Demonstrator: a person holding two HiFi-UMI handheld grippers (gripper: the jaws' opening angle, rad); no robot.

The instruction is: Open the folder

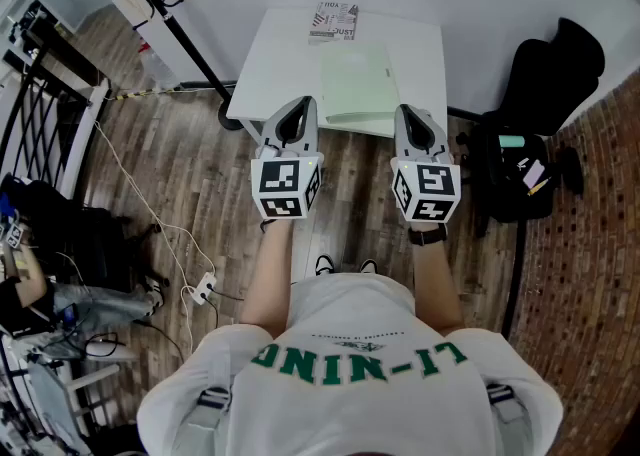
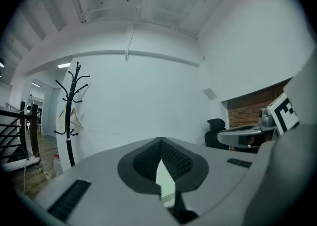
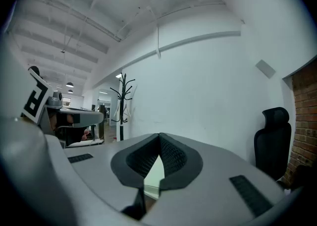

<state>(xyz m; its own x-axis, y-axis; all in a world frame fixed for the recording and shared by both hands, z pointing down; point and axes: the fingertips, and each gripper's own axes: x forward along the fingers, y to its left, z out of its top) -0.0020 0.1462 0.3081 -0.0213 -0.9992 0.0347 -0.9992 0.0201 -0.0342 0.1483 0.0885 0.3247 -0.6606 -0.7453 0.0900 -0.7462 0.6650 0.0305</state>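
Folder (image 1: 358,89) is closed and flat on the table (image 1: 280,54), right of centre, with its near side reaching the table's near edge; a booklet (image 1: 333,21) sits at the far edge, clear of it. Left gripper (image 1: 297,114) and right gripper (image 1: 412,119) are both held level just short of the near edge, flanking the folder. Each has its jaws closed tip to tip with nothing between them. Suggested approach: part one gripper's jaws before going down, come in low at a free edge and pinch only the top cover, not both leaves. The other gripper can press down near the spine so the folder doesn't slide off the near edge. Spine side can't be told from here, so check first.
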